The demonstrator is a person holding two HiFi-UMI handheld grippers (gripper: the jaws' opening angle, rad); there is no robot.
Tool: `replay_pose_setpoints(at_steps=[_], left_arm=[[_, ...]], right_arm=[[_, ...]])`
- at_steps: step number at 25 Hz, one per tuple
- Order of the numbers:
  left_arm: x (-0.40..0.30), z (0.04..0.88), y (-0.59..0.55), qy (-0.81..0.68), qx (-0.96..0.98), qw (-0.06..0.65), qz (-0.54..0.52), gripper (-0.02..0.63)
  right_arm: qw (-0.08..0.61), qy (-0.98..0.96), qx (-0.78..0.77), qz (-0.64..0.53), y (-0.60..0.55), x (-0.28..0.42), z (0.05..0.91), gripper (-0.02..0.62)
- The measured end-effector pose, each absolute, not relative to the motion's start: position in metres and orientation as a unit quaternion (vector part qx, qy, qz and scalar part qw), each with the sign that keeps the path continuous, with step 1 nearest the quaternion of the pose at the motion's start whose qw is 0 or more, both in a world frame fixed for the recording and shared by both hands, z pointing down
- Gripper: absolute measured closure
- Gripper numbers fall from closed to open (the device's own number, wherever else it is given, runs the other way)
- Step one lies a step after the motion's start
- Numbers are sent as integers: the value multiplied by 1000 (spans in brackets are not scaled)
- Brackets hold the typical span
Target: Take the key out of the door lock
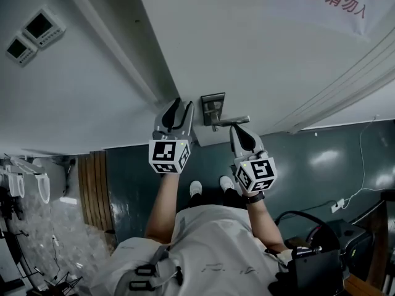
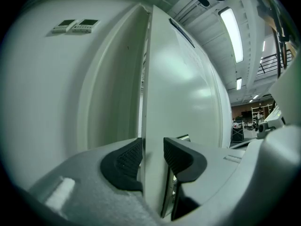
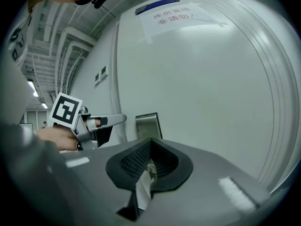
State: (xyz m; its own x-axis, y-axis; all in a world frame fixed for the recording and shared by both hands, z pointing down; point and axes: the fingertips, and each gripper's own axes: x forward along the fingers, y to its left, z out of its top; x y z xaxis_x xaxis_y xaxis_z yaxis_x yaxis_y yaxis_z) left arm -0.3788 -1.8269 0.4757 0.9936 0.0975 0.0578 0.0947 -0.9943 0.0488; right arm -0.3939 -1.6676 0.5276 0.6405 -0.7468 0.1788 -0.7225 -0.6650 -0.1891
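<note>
At one door [image 1: 259,54], two tongs [image 1: 180,107] [image 1: 242,133]; the right pinches one key [image 3: 149,167].

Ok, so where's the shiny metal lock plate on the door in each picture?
Head view: the lock plate is near the middle, a little above centre.
Left gripper view: not clearly in it; a thin metal sliver low in the middle might be its edge.
Right gripper view: the middle, just above the jaws.
Shared landmark: the two small wall panels, top left, top left, and left of centre.
</note>
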Motion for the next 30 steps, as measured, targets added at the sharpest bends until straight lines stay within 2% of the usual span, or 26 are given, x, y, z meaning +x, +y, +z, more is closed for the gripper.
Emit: replay_pose_setpoints(at_steps=[4,7,12,13,14,18,22,25,29,30], left_arm=[[-375,483,-1828,53,997,33,38,462],[-375,483,-1831,51,998,31,35,523],[-377,488,-1834,53,997,33,35,532],[-377,488,-1834,52,997,33,35,532],[-377,488,-1834,51,998,33,35,532],[-377,486,-1833,49,998,35,36,532],[-377,485,-1833,51,997,49,34,532],[-377,485,-1833,50,997,49,32,531],[-379,483,-1831,50,997,48,31,531],[-379,482,-1831,50,997,48,31,532]], right_arm=[[77,390,-903,-165,-1661,-403,560,592],[112,377,-896,-207,-1658,-407,590,592],[235,385,-852,-266,-1671,-412,626,583],[258,389,-840,-276,-1675,-412,632,470],[277,390,-830,-286,-1680,-411,638,385],[348,373,-804,-306,-1690,-402,659,399],[450,339,-762,-319,-1705,-388,678,376],[527,301,-728,-320,-1709,-378,690,401],[575,291,-703,-301,-1710,-374,697,548],[588,295,-694,-291,-1710,-374,696,563]])
